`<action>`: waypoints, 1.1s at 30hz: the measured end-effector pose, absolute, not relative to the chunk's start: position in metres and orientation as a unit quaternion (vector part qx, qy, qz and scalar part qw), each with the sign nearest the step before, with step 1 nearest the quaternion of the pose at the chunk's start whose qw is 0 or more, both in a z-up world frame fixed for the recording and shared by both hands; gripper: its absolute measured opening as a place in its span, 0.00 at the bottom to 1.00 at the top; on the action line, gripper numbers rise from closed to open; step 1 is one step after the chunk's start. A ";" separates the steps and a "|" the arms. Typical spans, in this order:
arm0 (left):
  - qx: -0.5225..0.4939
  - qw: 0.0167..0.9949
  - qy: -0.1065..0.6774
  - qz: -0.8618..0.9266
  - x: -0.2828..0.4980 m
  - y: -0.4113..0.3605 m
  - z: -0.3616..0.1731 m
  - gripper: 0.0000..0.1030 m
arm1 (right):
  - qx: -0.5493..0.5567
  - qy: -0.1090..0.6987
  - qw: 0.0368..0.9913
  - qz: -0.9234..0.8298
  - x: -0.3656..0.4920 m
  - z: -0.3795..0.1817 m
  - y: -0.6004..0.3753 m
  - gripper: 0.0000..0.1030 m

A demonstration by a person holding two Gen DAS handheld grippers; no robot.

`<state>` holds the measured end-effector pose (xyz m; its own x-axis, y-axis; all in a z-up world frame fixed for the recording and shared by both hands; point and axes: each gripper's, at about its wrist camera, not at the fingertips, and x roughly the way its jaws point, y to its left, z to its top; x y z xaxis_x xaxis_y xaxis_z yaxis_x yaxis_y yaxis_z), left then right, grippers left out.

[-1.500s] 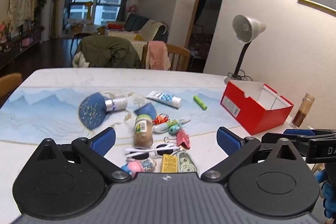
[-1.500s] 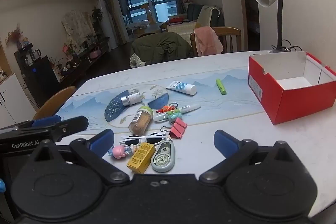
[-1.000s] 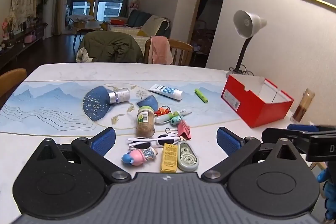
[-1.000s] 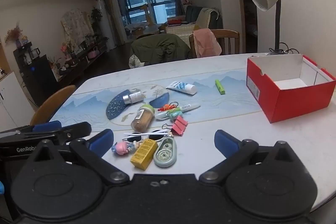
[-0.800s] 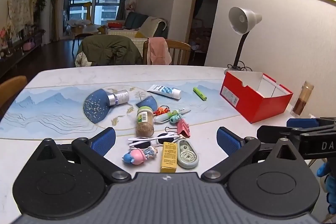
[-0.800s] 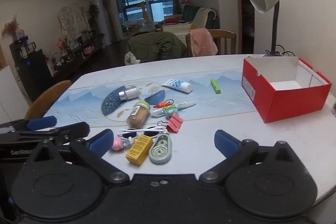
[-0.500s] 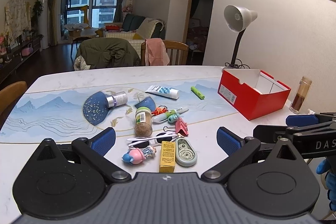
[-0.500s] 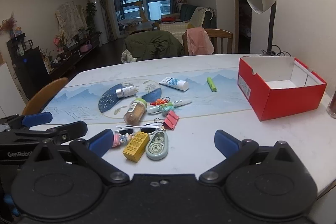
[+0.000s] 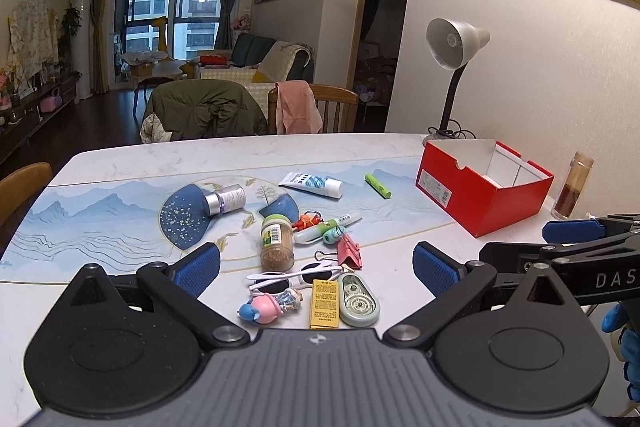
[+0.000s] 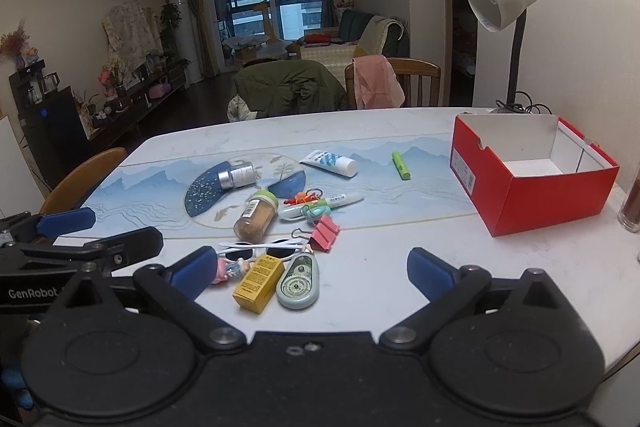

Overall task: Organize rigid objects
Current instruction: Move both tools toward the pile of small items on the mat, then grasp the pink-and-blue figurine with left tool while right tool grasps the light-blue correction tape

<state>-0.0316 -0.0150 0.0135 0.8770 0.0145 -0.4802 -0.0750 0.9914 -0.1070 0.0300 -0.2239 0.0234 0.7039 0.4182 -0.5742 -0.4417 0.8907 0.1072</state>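
Small items lie in a cluster mid-table: a toothpick jar (image 9: 276,239) on its side, white sunglasses (image 9: 294,275), a yellow box (image 9: 324,303), a green tape dispenser (image 9: 358,299), a pink figurine (image 9: 268,305), pink binder clips (image 9: 349,250), a marker (image 9: 326,225), a white tube (image 9: 311,183), a green highlighter (image 9: 378,185) and a silver-capped jar (image 9: 225,199). An open red box (image 9: 482,183) (image 10: 532,173) stands to the right. My left gripper (image 9: 316,267) and right gripper (image 10: 308,271) hover open above the near edge, holding nothing.
A desk lamp (image 9: 454,67) stands behind the red box, a brown bottle (image 9: 572,191) to its right. Chairs with a green coat (image 9: 204,111) and pink cloth (image 9: 298,107) line the far edge. A wooden chair (image 10: 80,179) sits at the left.
Both grippers have pulled back and risen, so the cluster and the red box look smaller and farther away. Both stayed open; nothing on the table moved.
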 end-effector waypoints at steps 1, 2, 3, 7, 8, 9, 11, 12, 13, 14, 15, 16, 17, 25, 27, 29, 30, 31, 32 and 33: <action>-0.063 0.967 0.247 0.023 -0.031 -0.014 0.014 1.00 | -0.021 0.306 0.923 0.233 0.031 0.024 -0.222 0.98; -0.064 0.967 0.247 0.023 -0.030 -0.012 0.014 1.00 | -0.022 0.307 0.922 0.234 0.032 0.024 -0.221 0.98; -0.063 0.967 0.248 0.024 -0.030 -0.013 0.014 1.00 | -0.022 0.308 0.922 0.235 0.033 0.023 -0.219 0.98; -0.072 0.963 0.257 0.021 -0.024 -0.005 0.009 1.00 | -0.028 0.317 0.918 0.238 0.037 0.020 -0.212 0.98; -0.074 0.963 0.260 0.021 -0.022 -0.004 0.008 1.00 | -0.030 0.319 0.917 0.239 0.039 0.020 -0.210 0.97; -0.074 0.962 0.263 0.021 -0.020 -0.002 0.006 1.00 | -0.031 0.321 0.916 0.239 0.040 0.018 -0.208 0.97; -0.073 0.959 0.271 0.028 -0.016 0.002 0.003 1.00 | -0.031 0.324 0.915 0.239 0.044 0.017 -0.206 0.96; -0.073 0.958 0.276 0.032 -0.013 0.005 0.001 1.00 | -0.031 0.326 0.914 0.239 0.046 0.016 -0.205 0.96; -0.074 0.956 0.281 0.035 -0.011 0.007 -0.001 1.00 | -0.031 0.329 0.913 0.238 0.048 0.014 -0.203 0.96; -0.076 0.954 0.286 0.039 -0.008 0.010 -0.003 1.00 | -0.031 0.333 0.912 0.238 0.051 0.013 -0.202 0.96; -0.080 0.953 0.290 0.041 -0.006 0.012 -0.006 1.00 | -0.031 0.336 0.911 0.238 0.053 0.012 -0.201 0.96; -0.082 0.951 0.295 0.040 -0.004 0.015 -0.009 1.00 | -0.032 0.337 0.910 0.238 0.055 0.010 -0.200 0.96; -0.085 0.948 0.303 0.039 0.000 0.017 -0.012 1.00 | -0.033 0.339 0.910 0.237 0.057 0.009 -0.198 0.96; -0.084 0.938 0.331 0.061 0.017 0.039 -0.045 1.00 | -0.037 0.368 0.897 0.241 0.076 -0.009 -0.189 0.93; -0.083 0.932 0.346 0.063 0.024 0.044 -0.057 1.00 | -0.039 0.376 0.894 0.242 0.082 -0.016 -0.187 0.92; -0.077 0.928 0.358 0.062 0.033 0.046 -0.068 1.00 | -0.043 0.385 0.891 0.237 0.090 -0.024 -0.185 0.89; -0.076 0.926 0.365 0.063 0.038 0.046 -0.074 1.00 | -0.045 0.389 0.889 0.237 0.094 -0.029 -0.183 0.88; -0.077 0.924 0.370 0.062 0.042 0.047 -0.079 1.00 | -0.049 0.393 0.887 0.236 0.098 -0.034 -0.181 0.88; -0.080 0.922 0.374 0.061 0.048 0.048 -0.084 1.00 | -0.053 0.399 0.884 0.236 0.103 -0.040 -0.180 0.87; -0.085 0.920 0.378 0.061 0.053 0.049 -0.089 1.00 | -0.054 0.407 0.880 0.238 0.108 -0.046 -0.178 0.85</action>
<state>0.0529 0.0486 -0.0888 0.7064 0.0476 -0.7063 -0.1759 0.9782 -0.1100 0.1076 -0.1782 -0.0458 0.5561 0.3747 -0.7418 -0.4627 0.8810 0.0981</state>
